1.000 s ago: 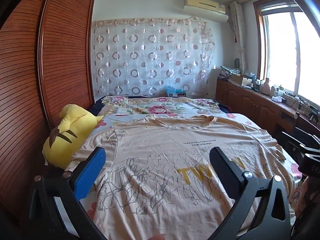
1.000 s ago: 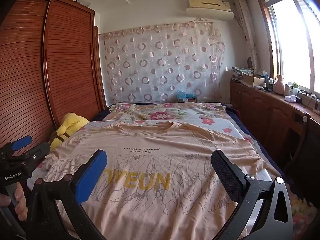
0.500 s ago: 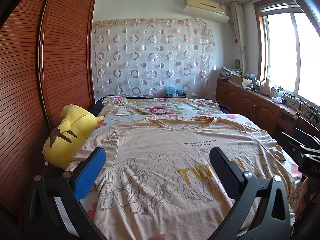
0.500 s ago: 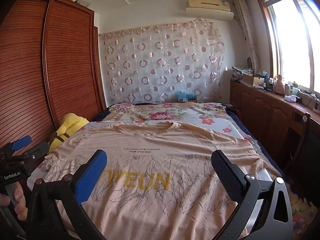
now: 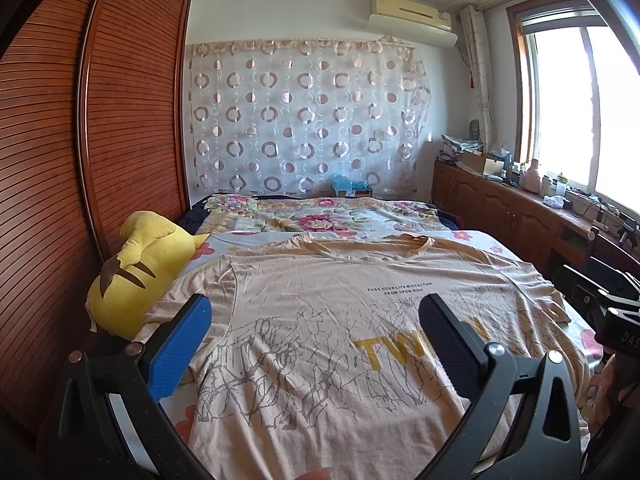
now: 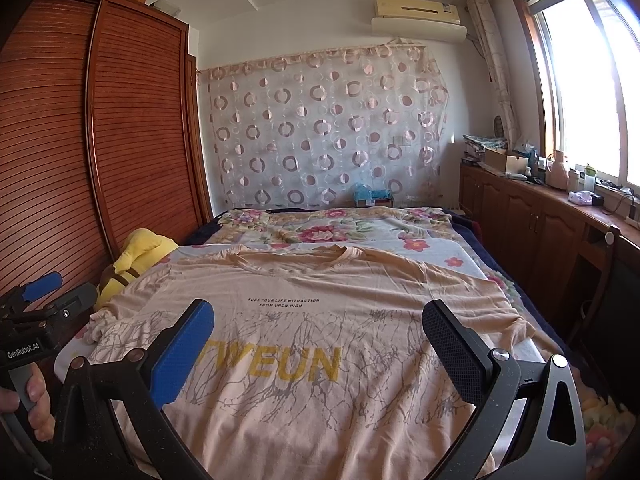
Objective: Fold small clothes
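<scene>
Bedroom bed carrying one beige T-shirt, lying flat ahead of two grippers, left gripper and right gripper, both spreading wide, gripping nothing; one yellow plush sitting left.

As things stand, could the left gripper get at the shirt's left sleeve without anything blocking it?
Probably yes. The left gripper hangs open above the T-shirt, and the sleeve lies flat just ahead of its blue finger. The yellow plush toy sits beside the sleeve, not on it.

Sunlit window, slatted wardrobe, floral bed
</scene>
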{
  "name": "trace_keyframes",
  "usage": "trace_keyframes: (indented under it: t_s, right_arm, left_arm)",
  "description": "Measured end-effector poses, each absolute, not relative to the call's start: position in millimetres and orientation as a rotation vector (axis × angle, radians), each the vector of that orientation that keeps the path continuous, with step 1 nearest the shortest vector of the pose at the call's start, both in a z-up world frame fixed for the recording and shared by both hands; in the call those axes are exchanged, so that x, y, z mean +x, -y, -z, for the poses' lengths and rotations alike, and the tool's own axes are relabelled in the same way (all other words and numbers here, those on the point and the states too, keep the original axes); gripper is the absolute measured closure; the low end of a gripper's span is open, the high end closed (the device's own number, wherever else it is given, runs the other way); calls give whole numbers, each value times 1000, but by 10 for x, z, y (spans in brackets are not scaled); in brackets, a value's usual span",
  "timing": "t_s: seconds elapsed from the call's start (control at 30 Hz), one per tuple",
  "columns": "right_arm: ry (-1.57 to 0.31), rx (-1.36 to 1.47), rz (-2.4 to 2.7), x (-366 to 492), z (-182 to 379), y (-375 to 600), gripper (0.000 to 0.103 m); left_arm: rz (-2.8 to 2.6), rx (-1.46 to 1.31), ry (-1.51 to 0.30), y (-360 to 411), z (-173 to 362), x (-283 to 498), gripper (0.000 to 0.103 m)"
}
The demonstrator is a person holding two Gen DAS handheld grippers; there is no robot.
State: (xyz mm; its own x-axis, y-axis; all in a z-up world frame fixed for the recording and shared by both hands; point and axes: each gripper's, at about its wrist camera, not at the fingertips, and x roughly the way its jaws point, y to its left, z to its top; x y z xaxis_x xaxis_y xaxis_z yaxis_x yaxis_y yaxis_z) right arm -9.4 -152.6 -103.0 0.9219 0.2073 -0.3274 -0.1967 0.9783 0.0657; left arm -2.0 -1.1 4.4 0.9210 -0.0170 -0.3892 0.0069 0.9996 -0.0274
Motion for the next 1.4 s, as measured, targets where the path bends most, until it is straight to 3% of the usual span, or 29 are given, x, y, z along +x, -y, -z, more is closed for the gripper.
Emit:
trace_keyframes:
  t_s: [1.4]
  right_arm:
    - [-349, 45, -222, -83, 1057, 1524, 0]
  left_arm:
    - [9, -27, -392, -15, -77, -77, 0]
